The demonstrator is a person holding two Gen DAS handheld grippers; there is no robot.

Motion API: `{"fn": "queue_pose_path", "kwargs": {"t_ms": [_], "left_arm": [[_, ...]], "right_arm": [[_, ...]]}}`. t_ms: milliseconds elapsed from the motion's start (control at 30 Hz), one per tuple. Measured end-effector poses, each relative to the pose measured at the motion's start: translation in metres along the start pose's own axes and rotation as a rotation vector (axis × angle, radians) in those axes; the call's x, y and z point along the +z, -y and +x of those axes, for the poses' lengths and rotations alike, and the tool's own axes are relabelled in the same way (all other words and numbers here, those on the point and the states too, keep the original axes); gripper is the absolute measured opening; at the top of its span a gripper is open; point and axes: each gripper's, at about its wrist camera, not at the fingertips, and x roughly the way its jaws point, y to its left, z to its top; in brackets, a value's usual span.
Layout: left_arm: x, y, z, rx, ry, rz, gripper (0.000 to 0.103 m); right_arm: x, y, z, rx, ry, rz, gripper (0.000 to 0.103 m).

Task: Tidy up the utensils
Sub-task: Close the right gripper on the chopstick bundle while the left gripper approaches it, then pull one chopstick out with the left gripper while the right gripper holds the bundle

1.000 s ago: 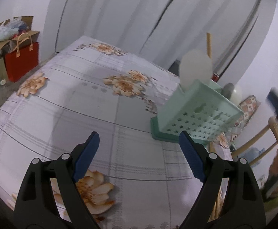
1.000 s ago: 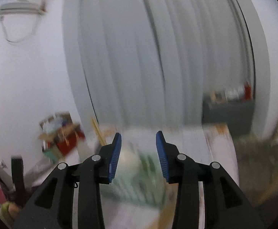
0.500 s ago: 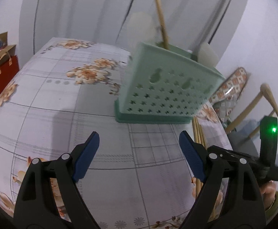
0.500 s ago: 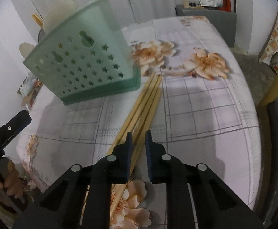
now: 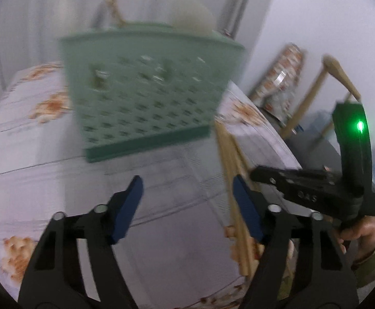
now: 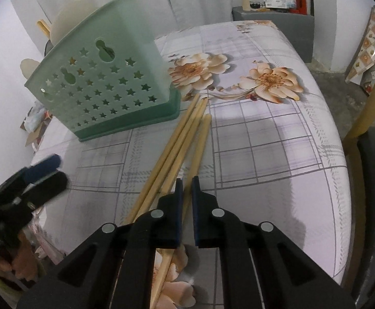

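- The right gripper point(image 6: 185, 180) is seen lowered over the chopsticks point(image 6: 185, 139); its fingers are nearly together around one stick.
- The left gripper point(image 5: 187, 193) is held with fingers wide apart, gripping nothing.
- The chopsticks are laid on the flowered tablecloth point(image 6: 277, 139), just beside the green utensil basket point(image 6: 105, 87).

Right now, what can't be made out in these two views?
- Holder contents: left wrist view, motion blur.
- Right claw grip on the chopsticks: right wrist view, its own fingers hide any contact.
- Chopsticks' near ends: both views, behind claw bodies.
- Left claw: right wrist view, blurred.
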Motion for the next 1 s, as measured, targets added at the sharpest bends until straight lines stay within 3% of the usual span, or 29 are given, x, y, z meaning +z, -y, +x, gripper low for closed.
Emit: {"fn": "queue_pose_path", "kwargs": {"t_ms": [167,500,733,833,1000], "left_arm": [[0.003,0.018,0.029,-0.028,-0.073,0.071,0.046],[0.004,0.033,0.055,0.008,-0.136,0.16,0.037],[0.01,0.039,0.067,0.057,-0.131,0.201,0.032],[0.01,0.041,0.07,0.091,-0.125,0.226,0.026],[0.012,0.036,0.071,0.114,-0.125,0.216,0.006]], "right_arm": [[0.002,0.01,0.0,-0.003,0.008,0.034,0.007],[0.002,0.013,0.001,0.009,0.016,0.035,0.007],[0.001,0.015,0.001,0.023,0.019,0.04,0.007],[0.001,0.014,0.002,0.023,0.019,0.039,0.007],[0.002,0.014,0.002,0.024,0.03,0.039,0.007]]}}
